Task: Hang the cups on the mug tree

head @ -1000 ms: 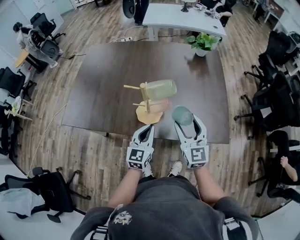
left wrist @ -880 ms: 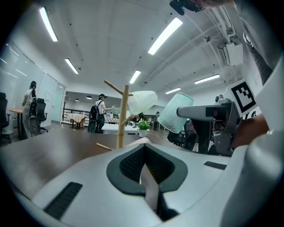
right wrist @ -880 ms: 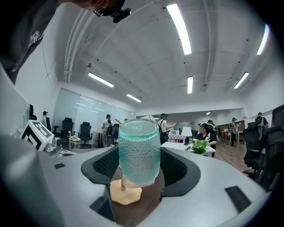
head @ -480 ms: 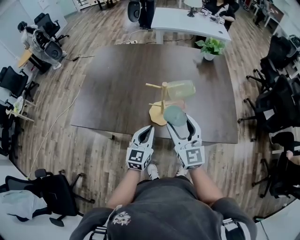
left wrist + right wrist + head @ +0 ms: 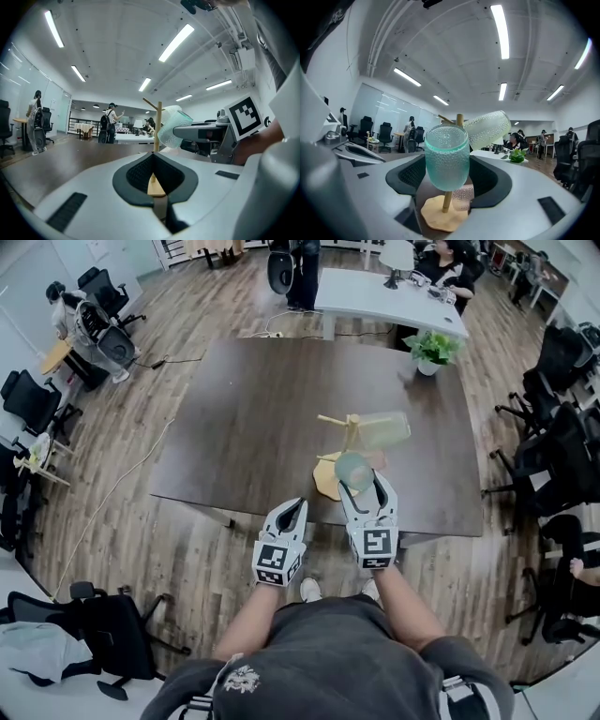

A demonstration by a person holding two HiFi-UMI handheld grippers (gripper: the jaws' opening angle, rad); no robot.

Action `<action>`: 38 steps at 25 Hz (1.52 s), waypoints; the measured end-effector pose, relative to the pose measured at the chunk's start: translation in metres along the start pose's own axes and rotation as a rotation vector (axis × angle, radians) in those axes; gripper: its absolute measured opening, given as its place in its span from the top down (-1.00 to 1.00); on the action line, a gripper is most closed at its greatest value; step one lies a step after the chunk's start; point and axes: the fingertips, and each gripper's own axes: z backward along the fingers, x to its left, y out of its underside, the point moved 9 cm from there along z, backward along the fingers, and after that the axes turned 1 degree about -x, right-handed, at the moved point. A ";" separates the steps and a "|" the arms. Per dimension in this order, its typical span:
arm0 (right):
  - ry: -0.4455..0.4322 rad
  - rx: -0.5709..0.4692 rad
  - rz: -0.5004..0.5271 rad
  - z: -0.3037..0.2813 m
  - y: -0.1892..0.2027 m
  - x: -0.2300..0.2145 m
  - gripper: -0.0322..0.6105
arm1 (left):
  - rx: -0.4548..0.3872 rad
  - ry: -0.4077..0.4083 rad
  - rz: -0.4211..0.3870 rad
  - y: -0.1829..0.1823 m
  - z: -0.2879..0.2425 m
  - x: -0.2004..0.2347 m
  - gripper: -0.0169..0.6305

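Note:
The wooden mug tree [image 5: 348, 432] stands near the dark table's front edge, its post [image 5: 459, 121] rising from a flat base [image 5: 440, 214]. A yellow-green dimpled cup [image 5: 384, 429] hangs tilted on a right peg [image 5: 488, 127]. My right gripper [image 5: 364, 486] is shut on a teal dimpled cup [image 5: 353, 471], held upright just in front of the post [image 5: 446, 157]. A clear pinkish cup [image 5: 464, 197] sits by the base. My left gripper [image 5: 292, 512] hovers off the table's front edge, shut and holding nothing [image 5: 154, 161].
A potted plant [image 5: 432, 351] stands at the table's far right corner. The dark table [image 5: 253, 418] stretches left of the tree. Office chairs [image 5: 553, 446] line the right side; a white desk [image 5: 389, 298] with people lies behind.
My right gripper has carried the teal cup forward and left, from beside the tree's base to right in front of its post. The left gripper has kept its place.

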 end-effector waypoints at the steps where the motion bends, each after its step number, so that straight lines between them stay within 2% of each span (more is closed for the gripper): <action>1: 0.006 0.006 -0.004 -0.002 0.001 0.002 -0.06 | 0.000 -0.001 0.001 0.001 0.001 0.003 0.95; 16: 0.099 0.117 0.060 -0.009 0.025 0.017 -0.06 | 0.001 0.011 0.011 0.006 0.008 0.016 0.95; 25: 0.114 0.111 0.060 -0.003 0.024 0.022 -0.06 | -0.009 0.003 0.007 0.003 0.017 0.014 0.95; 30: 0.110 0.077 0.015 0.028 0.007 0.029 -0.06 | -0.014 0.014 0.005 -0.001 0.023 0.011 0.95; 35: 0.097 0.043 -0.024 0.069 -0.001 0.022 -0.06 | -0.012 0.056 -0.003 -0.002 0.015 -0.011 0.95; 37: 0.086 0.037 -0.034 0.082 0.001 0.015 0.03 | -0.021 0.072 -0.013 -0.007 0.012 -0.023 0.95; 38: 0.083 0.034 -0.038 0.088 0.002 0.012 0.14 | -0.026 0.079 -0.018 -0.010 0.011 -0.029 0.95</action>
